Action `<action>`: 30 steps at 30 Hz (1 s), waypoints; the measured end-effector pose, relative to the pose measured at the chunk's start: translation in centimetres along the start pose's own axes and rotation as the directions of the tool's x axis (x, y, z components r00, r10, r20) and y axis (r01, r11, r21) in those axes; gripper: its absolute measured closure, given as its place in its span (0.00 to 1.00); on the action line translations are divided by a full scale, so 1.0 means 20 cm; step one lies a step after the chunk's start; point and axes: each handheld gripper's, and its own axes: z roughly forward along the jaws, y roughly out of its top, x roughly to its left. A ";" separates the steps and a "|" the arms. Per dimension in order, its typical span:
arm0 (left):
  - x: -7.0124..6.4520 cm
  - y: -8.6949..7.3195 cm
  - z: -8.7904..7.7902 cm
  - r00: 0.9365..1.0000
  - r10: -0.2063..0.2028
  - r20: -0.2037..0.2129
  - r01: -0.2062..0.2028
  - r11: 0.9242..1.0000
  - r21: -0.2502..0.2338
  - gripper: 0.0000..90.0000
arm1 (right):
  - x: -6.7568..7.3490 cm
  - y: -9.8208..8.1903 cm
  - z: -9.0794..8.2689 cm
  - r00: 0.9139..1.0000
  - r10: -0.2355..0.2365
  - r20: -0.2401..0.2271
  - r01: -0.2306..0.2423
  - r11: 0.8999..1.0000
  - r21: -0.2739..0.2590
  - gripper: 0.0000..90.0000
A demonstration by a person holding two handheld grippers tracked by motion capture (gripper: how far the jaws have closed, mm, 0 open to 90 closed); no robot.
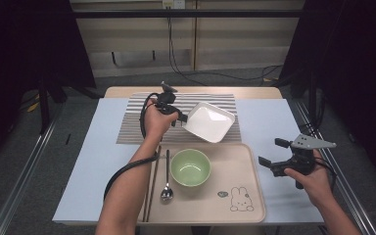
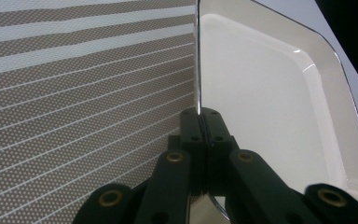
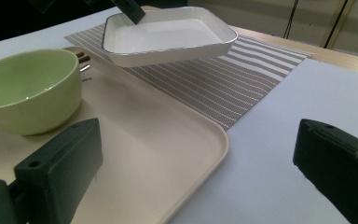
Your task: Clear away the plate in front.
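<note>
**Desk and what rests on it**

A pale blue-white desk (image 1: 98, 147) carries a striped brown placemat (image 1: 137, 125) at its far middle and, touching the mat's near edge, a beige tray (image 1: 240, 171) with a rabbit drawing.

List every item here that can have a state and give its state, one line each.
Square white dish with a dark rim: gripped by its edge, lifted clear of the striped placemat, tilted.
Left tongs: shut on the dish rim.
Right tongs: open, empty, over the table beside the beige tray.
Pale green bowl: upright, empty, on the tray.
Metal spoon: lying flat on the tray.
</note>
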 end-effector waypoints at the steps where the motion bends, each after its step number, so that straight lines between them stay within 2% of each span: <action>1: -0.01 0.00 0.00 1.000 0.007 0.003 -0.007 1.000 0.006 0.99 | 0.00 0.01 0.01 1.000 -0.001 0.009 0.001 1.000 0.008 0.01; 3: -0.03 0.01 0.00 1.000 0.020 0.010 -0.020 1.000 0.013 0.99 | 0.00 0.02 0.01 1.000 0.015 0.014 -0.015 1.000 0.021 0.01; 4: -0.05 0.01 0.01 1.000 0.001 0.017 -0.001 1.000 -0.001 0.99 | -0.01 0.02 0.02 1.000 0.025 0.012 -0.026 0.999 0.028 0.01; 5: -0.06 0.01 0.01 0.999 0.040 0.016 -0.041 0.999 0.019 0.99 | -0.01 0.03 0.02 0.999 0.031 0.011 -0.031 0.999 0.035 0.02; 13: -0.14 0.02 0.04 0.993 0.105 0.046 -0.107 0.993 0.049 0.99 | -0.05 0.07 0.03 0.996 0.081 0.031 -0.083 0.995 0.059 0.07; 17: -0.17 0.03 0.04 0.991 0.114 0.073 -0.118 0.992 0.052 0.99 | -0.08 0.10 0.04 0.995 0.094 0.037 -0.095 0.994 0.054 0.10; 23: -0.21 0.02 0.04 0.986 0.139 0.086 -0.144 0.988 0.054 0.99 | -0.11 0.15 0.06 0.994 0.100 0.047 -0.102 0.993 0.052 0.14; 24: -0.23 0.01 0.04 0.988 0.127 0.083 -0.132 0.990 0.045 0.99 | -0.12 0.16 0.07 0.994 0.098 0.049 -0.100 0.994 0.053 0.14; 25: -0.23 0.01 0.04 0.987 0.134 0.083 -0.139 0.989 0.049 0.99 | -0.12 0.17 0.07 0.994 0.098 0.046 -0.100 0.994 0.052 0.14; 26: -0.24 0.01 0.04 0.988 0.124 0.093 -0.129 0.991 0.043 0.99 | -0.13 0.18 0.08 0.994 0.099 0.048 -0.102 0.993 0.055 0.14; 27: -0.24 0.01 0.04 0.984 0.150 0.097 -0.157 0.986 0.063 0.99 | -0.13 0.18 0.09 0.994 0.096 0.053 -0.099 0.994 0.054 0.15; 28: -0.25 0.01 0.05 0.985 0.139 0.100 -0.145 0.988 0.047 0.99 | -0.13 0.19 0.09 0.994 0.096 0.049 -0.099 0.994 0.051 0.16; 29: -0.25 0.01 0.04 0.983 0.155 0.100 -0.162 0.985 0.060 0.99 | -0.13 0.19 0.10 0.994 0.100 0.049 -0.103 0.993 0.052 0.17; 30: -0.26 0.00 0.05 0.982 0.155 0.110 -0.161 0.985 0.054 0.99 | -0.13 0.20 0.11 0.994 0.102 0.047 -0.105 0.993 0.053 0.17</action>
